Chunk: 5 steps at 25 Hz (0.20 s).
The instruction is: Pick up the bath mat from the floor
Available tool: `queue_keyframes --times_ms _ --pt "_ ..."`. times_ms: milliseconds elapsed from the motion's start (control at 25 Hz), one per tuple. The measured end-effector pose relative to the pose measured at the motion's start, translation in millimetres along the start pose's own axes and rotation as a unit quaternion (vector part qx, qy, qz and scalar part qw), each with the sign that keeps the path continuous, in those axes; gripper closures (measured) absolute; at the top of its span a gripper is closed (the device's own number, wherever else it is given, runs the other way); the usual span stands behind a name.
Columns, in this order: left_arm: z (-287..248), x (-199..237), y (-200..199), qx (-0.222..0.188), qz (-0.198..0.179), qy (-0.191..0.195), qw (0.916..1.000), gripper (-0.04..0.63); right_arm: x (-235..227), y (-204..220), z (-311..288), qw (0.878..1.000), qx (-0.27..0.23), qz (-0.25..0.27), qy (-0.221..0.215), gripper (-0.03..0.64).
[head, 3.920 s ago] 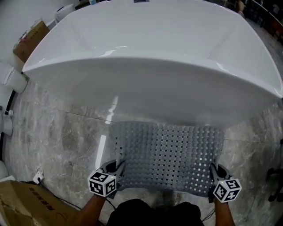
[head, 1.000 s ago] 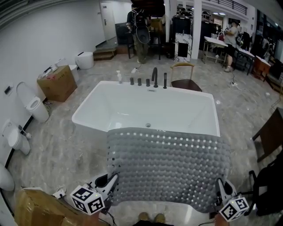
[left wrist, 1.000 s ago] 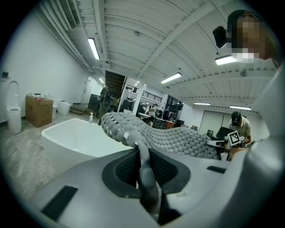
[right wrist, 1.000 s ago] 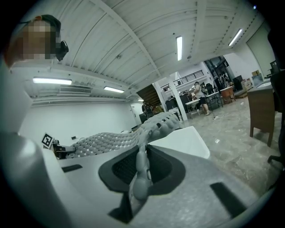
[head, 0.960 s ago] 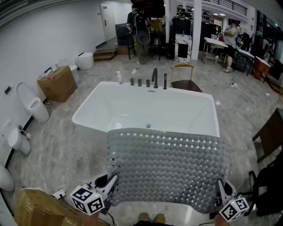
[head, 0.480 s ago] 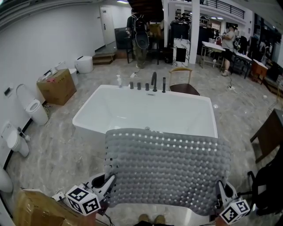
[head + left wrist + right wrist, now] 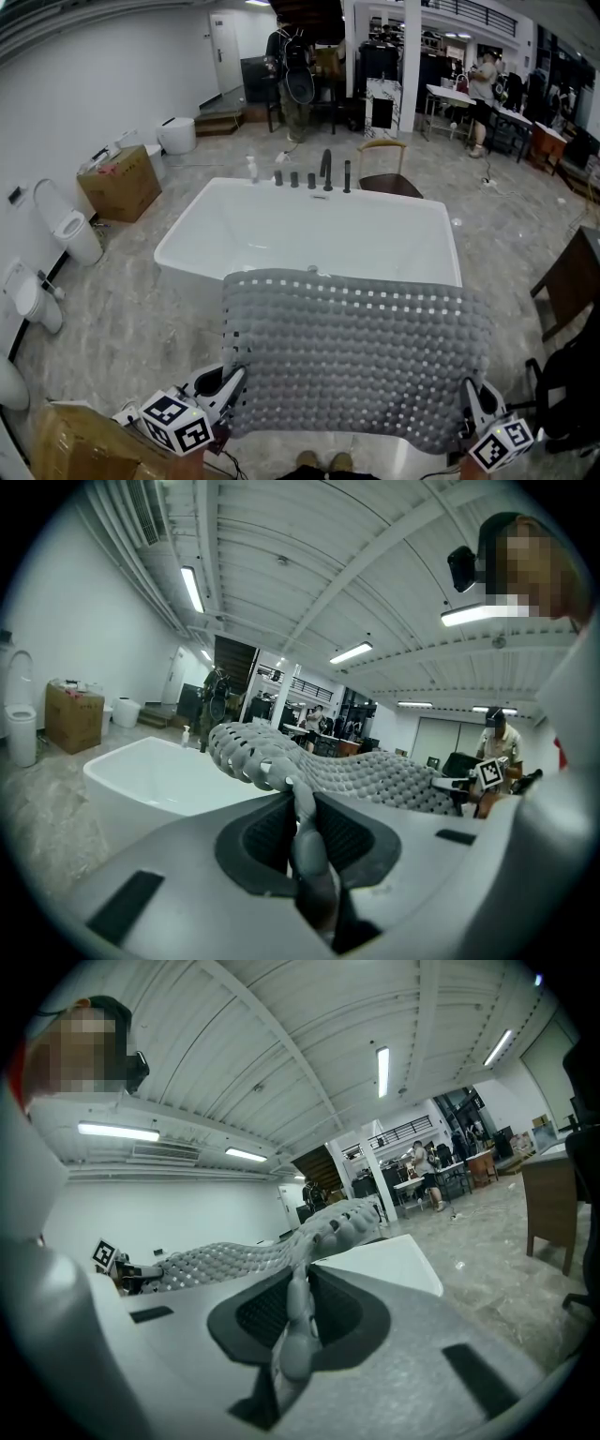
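Bath mat (image 7: pixel 356 361) had left the floor (image 7: pixel 122 309).
Left gripper (image 7: pixel 235 382) and right gripper (image 7: pixel 466 397) jaws clenched on its near corners.

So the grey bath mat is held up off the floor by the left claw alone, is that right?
Not quite: the bath mat is held up by both claws. The right claw also pinches a corner, as the right gripper view shows, like the left claw.

Dead ahead, bathtub (image 7: pixel 281 225); marble floor (image 7: pixel 122 309) open alongside.
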<state>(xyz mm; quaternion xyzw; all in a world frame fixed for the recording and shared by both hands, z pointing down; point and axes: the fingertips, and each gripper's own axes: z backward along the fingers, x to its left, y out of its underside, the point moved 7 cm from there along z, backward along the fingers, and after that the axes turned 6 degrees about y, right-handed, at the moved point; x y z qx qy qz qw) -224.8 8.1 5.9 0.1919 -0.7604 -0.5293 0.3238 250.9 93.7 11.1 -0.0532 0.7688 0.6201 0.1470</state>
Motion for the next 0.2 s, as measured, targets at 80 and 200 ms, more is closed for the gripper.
queue_keyframes --times_ms 80,200 --pt "1.0 -2.6 -4.4 0.004 -0.002 -0.005 1.0000 0.540 0.4 -0.6 0.4 1.000 0.000 0.000 0.000 0.571" --pt "2.2 1.4 -0.1 -0.001 -0.001 0.001 1.0000 0.540 2.2 -2.0 0.7 1.000 -0.001 -0.001 0.000 0.571"
